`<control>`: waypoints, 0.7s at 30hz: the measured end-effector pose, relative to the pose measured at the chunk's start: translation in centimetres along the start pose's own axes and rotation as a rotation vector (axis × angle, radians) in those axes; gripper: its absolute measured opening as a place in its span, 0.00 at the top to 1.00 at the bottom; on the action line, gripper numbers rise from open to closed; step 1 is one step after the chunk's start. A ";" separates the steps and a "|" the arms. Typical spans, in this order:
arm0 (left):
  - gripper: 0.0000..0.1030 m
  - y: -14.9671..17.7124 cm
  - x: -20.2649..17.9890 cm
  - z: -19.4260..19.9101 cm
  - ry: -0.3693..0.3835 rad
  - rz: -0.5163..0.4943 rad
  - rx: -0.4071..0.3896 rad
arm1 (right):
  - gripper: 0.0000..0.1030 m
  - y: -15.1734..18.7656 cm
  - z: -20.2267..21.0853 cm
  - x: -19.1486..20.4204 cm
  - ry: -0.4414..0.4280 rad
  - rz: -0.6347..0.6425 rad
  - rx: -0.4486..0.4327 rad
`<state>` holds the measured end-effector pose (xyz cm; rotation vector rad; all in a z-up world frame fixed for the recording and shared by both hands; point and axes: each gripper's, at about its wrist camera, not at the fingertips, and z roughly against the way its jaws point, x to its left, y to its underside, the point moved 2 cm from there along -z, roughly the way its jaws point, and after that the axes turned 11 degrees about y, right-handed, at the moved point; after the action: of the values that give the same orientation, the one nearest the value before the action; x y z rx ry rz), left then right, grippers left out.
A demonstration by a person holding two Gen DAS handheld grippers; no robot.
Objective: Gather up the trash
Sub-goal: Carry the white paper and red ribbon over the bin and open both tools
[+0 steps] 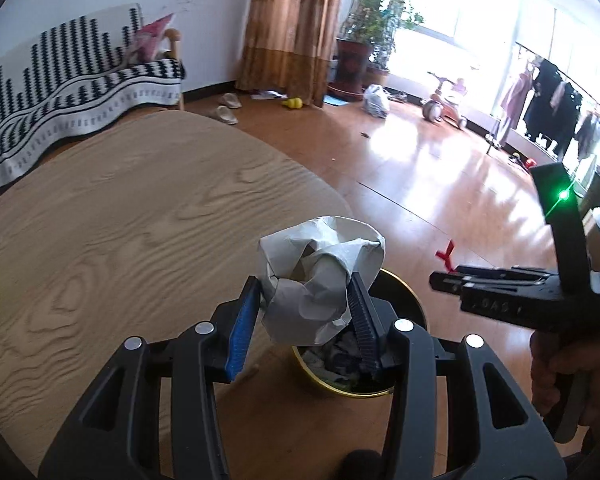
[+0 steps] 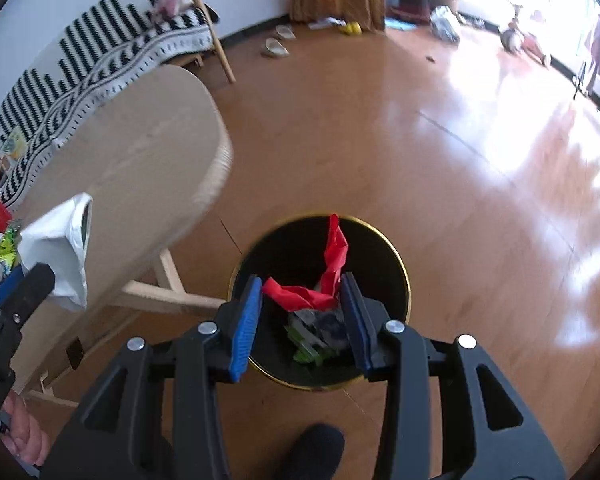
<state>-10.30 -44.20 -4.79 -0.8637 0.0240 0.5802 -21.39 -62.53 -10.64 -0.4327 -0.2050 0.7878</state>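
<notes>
Left gripper (image 1: 306, 312) first: clamped between its blue pads (image 1: 242, 330) is a crumpled white paper wad (image 1: 320, 280), creased and lumpy, bulging well above the fingertips, both pads pressed into its sides. Right below and just past those fingers sits the bin (image 1: 384, 390), a round black can with a gold rim, half hidden by the wad, a mess of scraps showing inside. Over to the right gripper (image 2: 302, 316), and it's pinching a red wrapper (image 2: 328, 276), a thin twisted strip: one end lies across between the pads, the other stands straight up past the fingertips. That gripper points steeply down, parked directly over the bin (image 2: 400, 264), so the wrapper hangs above the open mouth with green and grey litter (image 2: 314, 340) on the bottom beneath it. From the left wrist view the right gripper (image 1: 444, 276) comes in from the right, level, a hand (image 1: 568, 376) wrapped round its handle and the red tip poking out front. Left of both tools spreads the table (image 1: 120, 220), pale wood grain, its rounded edge just beside the bin. Beyond lies shiny wood floor (image 2: 380, 128), then a striped sofa (image 1: 60, 92) against the wall, slippers (image 1: 226, 108) and a curtain (image 1: 292, 28) farthest off.
</notes>
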 end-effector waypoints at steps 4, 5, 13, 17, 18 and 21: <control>0.57 -0.3 -0.7 -1.6 0.011 -0.005 0.016 | 0.60 0.6 -0.6 -1.8 -0.009 -0.017 0.029; 0.57 -0.4 -0.7 -2.0 0.014 -0.004 0.020 | 0.60 0.6 -0.6 -1.9 -0.013 -0.022 0.032; 0.57 -1.1 -1.3 -3.4 0.031 0.006 0.020 | 0.28 -0.6 0.0 -1.8 -0.024 -0.045 0.002; 0.57 -1.4 -1.6 -3.6 0.043 0.007 0.015 | 0.28 -0.8 0.4 -2.5 -0.027 -0.071 -0.008; 0.57 -1.4 -1.7 -3.8 0.048 0.009 0.015 | 0.28 -0.7 0.5 -2.8 -0.023 -0.074 -0.012; 0.57 -1.4 -2.1 -4.3 0.068 0.013 0.020 | 0.28 -0.7 0.6 -3.8 -0.006 -0.101 -0.025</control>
<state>-10.52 -49.01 -6.05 -0.8642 0.0972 0.5614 -23.74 -65.54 -9.81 -0.4405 -0.2411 0.6880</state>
